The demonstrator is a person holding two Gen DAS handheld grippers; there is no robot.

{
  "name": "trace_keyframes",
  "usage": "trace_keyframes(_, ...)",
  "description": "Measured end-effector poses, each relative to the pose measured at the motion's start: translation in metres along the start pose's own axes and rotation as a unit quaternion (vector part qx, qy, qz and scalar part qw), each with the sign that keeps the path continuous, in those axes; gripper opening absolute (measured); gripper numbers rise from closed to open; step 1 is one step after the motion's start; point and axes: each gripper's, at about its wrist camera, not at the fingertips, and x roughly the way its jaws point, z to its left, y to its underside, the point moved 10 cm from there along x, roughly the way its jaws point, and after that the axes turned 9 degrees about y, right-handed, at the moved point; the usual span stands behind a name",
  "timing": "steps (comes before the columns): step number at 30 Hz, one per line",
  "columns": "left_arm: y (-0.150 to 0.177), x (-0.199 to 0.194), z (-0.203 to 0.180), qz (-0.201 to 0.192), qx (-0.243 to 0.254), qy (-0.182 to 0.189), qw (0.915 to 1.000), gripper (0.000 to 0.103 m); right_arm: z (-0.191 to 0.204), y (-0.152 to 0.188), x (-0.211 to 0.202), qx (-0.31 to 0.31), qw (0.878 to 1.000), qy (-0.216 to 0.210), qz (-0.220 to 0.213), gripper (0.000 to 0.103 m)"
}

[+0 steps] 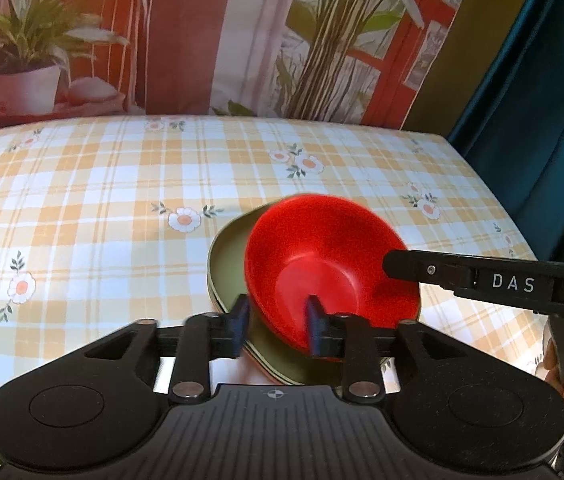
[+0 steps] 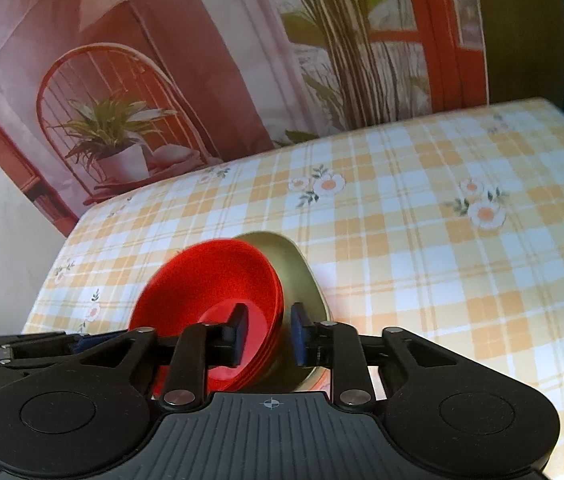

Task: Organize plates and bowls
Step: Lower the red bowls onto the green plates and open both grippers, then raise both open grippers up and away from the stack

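Left tongs [image 1: 276, 326]: spread astride red bowl [image 1: 322, 256] rim | right tongs [image 2: 268, 330]: spread astride stacked bowls' rim | stack seen from right wrist only | olive plate [image 1: 226, 256] beneath, on desk [image 1: 102, 200]

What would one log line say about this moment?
left gripper open astride red bowls | right gripper open likewise | red bowls on olive plates

Smooth matt red bowls [image 2: 218, 280] sit on olive plates [image 1: 226, 256], plastic-looking; checked tablecloth [image 1: 122, 200] is soft fabric.
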Motion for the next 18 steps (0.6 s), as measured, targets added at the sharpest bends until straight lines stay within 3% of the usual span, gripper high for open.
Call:
trace_keyframes(5,-0.009,-0.018,-0.004,-0.026,0.013,-0.008,0.9995,0.042,0.003,-0.007,-0.012,-0.014,1.000,0.009,-0.015,0.033)
trace_keyframes(11,-0.019,-0.050,-0.005,-0.065,0.032,-0.033,0.9968,0.062,0.008,-0.013,-0.036,-0.038,0.998,0.024,-0.041,0.058)
trace_keyframes(14,-0.024,-0.071,-0.004,-0.092,0.040,-0.051,0.9937,0.078,0.012,-0.016,-0.053,-0.052,0.997,0.027,-0.060,0.071)
trace_keyframes(16,-0.026,-0.087,-0.005,-0.110,0.046,-0.058,0.9912,0.093,0.014,-0.019,-0.066,-0.058,0.995,0.027,-0.074,0.086)
trace_keyframes(18,-0.029,-0.102,-0.008,-0.125,0.054,-0.070,0.9882,0.097,0.017,-0.021,-0.079,-0.062,0.994,0.025,-0.090,0.096)
